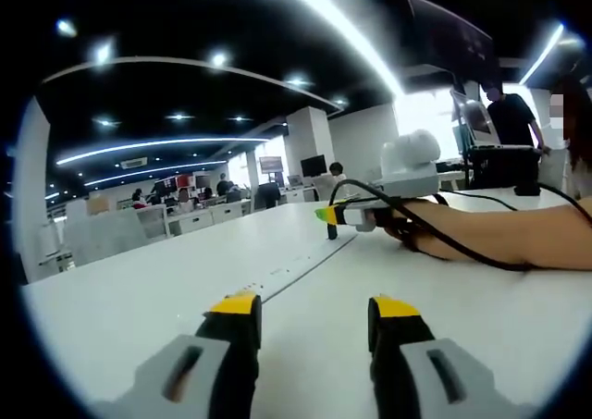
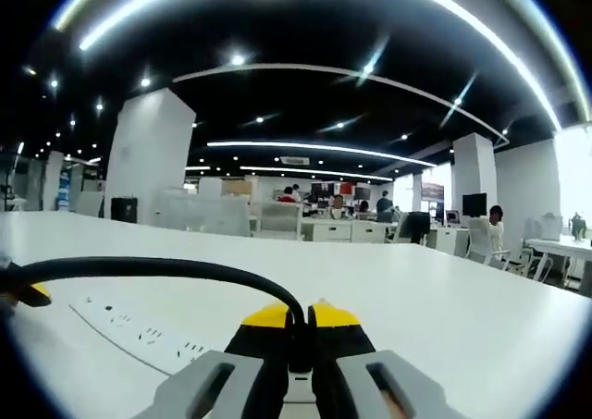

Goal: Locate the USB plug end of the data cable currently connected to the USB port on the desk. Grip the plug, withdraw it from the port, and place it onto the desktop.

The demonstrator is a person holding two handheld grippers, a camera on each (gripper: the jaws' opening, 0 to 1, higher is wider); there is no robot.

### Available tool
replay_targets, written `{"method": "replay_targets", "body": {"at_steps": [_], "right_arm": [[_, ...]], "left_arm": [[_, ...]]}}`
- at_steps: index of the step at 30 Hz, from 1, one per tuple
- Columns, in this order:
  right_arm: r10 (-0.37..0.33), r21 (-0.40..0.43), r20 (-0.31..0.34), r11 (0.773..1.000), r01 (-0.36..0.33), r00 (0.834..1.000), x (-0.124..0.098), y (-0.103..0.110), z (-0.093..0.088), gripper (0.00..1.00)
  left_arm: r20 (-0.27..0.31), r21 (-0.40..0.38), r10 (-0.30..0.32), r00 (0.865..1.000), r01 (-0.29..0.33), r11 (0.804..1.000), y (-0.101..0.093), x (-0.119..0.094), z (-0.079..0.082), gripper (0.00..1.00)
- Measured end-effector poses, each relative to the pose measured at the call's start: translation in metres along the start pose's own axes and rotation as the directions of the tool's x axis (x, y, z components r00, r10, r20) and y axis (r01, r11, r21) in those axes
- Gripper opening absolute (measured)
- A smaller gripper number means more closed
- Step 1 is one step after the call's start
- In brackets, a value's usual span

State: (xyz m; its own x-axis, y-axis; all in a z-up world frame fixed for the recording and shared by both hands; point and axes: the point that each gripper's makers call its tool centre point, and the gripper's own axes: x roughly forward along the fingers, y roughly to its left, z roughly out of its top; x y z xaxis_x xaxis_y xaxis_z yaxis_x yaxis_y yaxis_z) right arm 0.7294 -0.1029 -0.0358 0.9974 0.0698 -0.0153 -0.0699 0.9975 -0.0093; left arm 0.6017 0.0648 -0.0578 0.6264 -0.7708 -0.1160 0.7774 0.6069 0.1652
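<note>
Jaws of our left gripper (image 1: 314,310) are standing apart, released, hovering over the white desk (image 1: 139,299) with bare surface between the yellow tips. Ahead of them a recessed socket strip (image 1: 301,269) is running along the desk away from us.

Farther along that strip, in the left gripper view, we are seeing our right gripper (image 1: 344,216) coming in from the right, its yellow tip low over the strip, a hand (image 1: 407,234) behind it and a forearm lying along the desk. A black cable (image 1: 444,239) is looping up from that gripper and trailing back across the forearm.

In the right gripper view, our right gripper (image 2: 302,322) is clenching its yellow-tipped jaws on the cable (image 2: 166,269), close to its plug end; the plug itself is hidden between the jaws, so we cannot tell whether it is sitting in a port or already out. The cable is arching up from the jaws and sweeping left to the edge of the view. The strip (image 2: 139,331), with its row of small slots, is lying on the desk (image 2: 444,317) just left of the jaws.

Beyond the desk we are looking at an open office with more desks, white pillars (image 2: 148,155) and ceiling light strips (image 1: 342,30); a person in black (image 1: 513,118) is standing at the far right.
</note>
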Motion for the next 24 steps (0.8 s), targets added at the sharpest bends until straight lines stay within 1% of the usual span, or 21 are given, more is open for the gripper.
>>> {"method": "replay_targets", "body": {"at_steps": [1, 6, 8, 9, 10, 14, 16, 18, 20, 23, 24], "right_arm": [[0.008, 0.028, 0.004, 1.000, -0.008, 1.000, -0.0005, -0.0009, 0.0004, 0.09], [0.015, 0.053, 0.017, 0.998, -0.016, 1.000, -0.0046, -0.0009, 0.0007, 0.09], [0.014, 0.021, 0.013, 1.000, -0.014, 1.000, -0.0051, 0.0017, 0.0008, 0.09], [0.014, -0.004, 0.009, 1.000, -0.014, 1.000, -0.0046, 0.0027, 0.0010, 0.09], [0.005, -0.047, 0.003, 0.999, -0.005, 1.000, -0.0034, 0.0024, 0.0014, 0.09], [0.003, -0.055, 0.000, 0.998, -0.003, 1.000, -0.0019, 0.0019, 0.0014, 0.09], [0.021, 0.024, 0.012, 0.999, -0.021, 1.000, -0.0025, 0.0005, 0.0020, 0.09], [0.021, 0.048, 0.018, 0.999, -0.022, 1.000, -0.0035, -0.0028, 0.0027, 0.09], [0.017, 0.094, 0.032, 0.995, -0.020, 0.999, -0.0041, -0.0044, 0.0033, 0.09], [0.017, 0.103, 0.035, 0.995, -0.021, 0.999, -0.0044, -0.0046, 0.0033, 0.09], [0.011, 0.069, 0.028, 0.998, -0.012, 1.000, -0.0043, -0.0035, 0.0034, 0.09]], "left_arm": [[0.000, 0.000, 0.000, 1.000, 0.000, 1.000, 0.0000, 0.0000, 0.0001, 0.46], [-0.001, 0.001, -0.002, 1.000, 0.002, 1.000, 0.0000, 0.0002, 0.0004, 0.46], [-0.002, 0.003, -0.002, 1.000, 0.002, 1.000, -0.0002, 0.0003, 0.0003, 0.46], [-0.003, 0.004, -0.003, 1.000, 0.003, 1.000, -0.0003, 0.0004, 0.0002, 0.46], [-0.004, 0.005, -0.003, 1.000, 0.003, 1.000, -0.0004, 0.0004, 0.0002, 0.46], [-0.006, 0.006, -0.004, 1.000, 0.004, 1.000, -0.0005, 0.0006, 0.0000, 0.46], [-0.007, 0.007, -0.004, 1.000, 0.004, 1.000, -0.0007, 0.0007, -0.0001, 0.46], [-0.006, 0.006, -0.003, 1.000, 0.003, 1.000, -0.0006, 0.0006, 0.0001, 0.46], [-0.006, 0.005, -0.003, 1.000, 0.003, 1.000, -0.0006, 0.0006, 0.0002, 0.46], [-0.006, 0.006, -0.004, 1.000, 0.004, 1.000, -0.0010, 0.0007, 0.0001, 0.46], [-0.007, 0.007, -0.004, 1.000, 0.004, 1.000, -0.0011, 0.0008, 0.0000, 0.46]]}}
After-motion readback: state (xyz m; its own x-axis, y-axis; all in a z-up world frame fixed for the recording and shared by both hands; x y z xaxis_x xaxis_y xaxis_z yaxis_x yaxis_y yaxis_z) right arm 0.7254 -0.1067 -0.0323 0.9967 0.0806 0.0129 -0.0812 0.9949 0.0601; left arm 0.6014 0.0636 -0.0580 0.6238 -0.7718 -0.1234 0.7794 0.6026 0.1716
